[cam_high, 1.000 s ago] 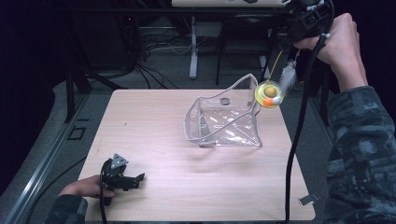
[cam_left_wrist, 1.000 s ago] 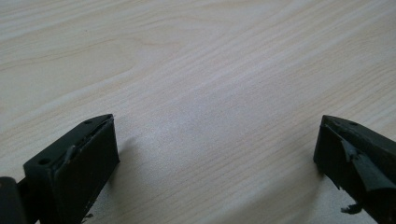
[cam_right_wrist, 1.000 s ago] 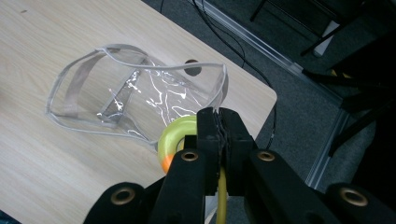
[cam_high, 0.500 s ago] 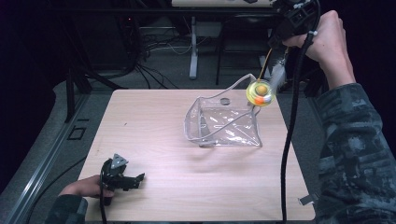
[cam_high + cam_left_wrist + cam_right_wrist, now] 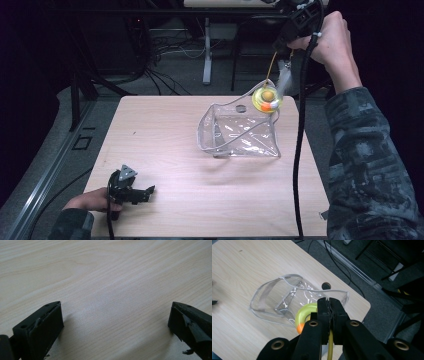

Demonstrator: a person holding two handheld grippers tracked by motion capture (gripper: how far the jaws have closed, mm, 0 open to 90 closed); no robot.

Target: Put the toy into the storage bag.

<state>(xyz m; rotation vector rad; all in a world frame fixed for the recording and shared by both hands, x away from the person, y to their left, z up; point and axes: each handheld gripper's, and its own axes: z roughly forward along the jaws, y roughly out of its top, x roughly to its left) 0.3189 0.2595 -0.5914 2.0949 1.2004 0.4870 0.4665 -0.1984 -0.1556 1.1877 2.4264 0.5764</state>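
The right gripper (image 5: 281, 75) is clamped on a thin yellow cord, from which a yellow plastic ring toy with an orange patch (image 5: 266, 99) hangs just above the far right rim of the clear plastic pouch (image 5: 240, 132); the pouch's mouth lies below and toward the table's middle. The left gripper (image 5: 131, 190) rests well apart at the near edge of the pale wooden table (image 5: 165, 130), jaws spread wide on nothing.

A pale wooden table (image 5: 165, 150) stands on grey floor (image 5: 165, 85) strewn with cables (image 5: 160, 55).

Yellow-orange ring (image 5: 267, 99); clear pouch (image 5: 240, 132); pale woodgrain table (image 5: 165, 130)
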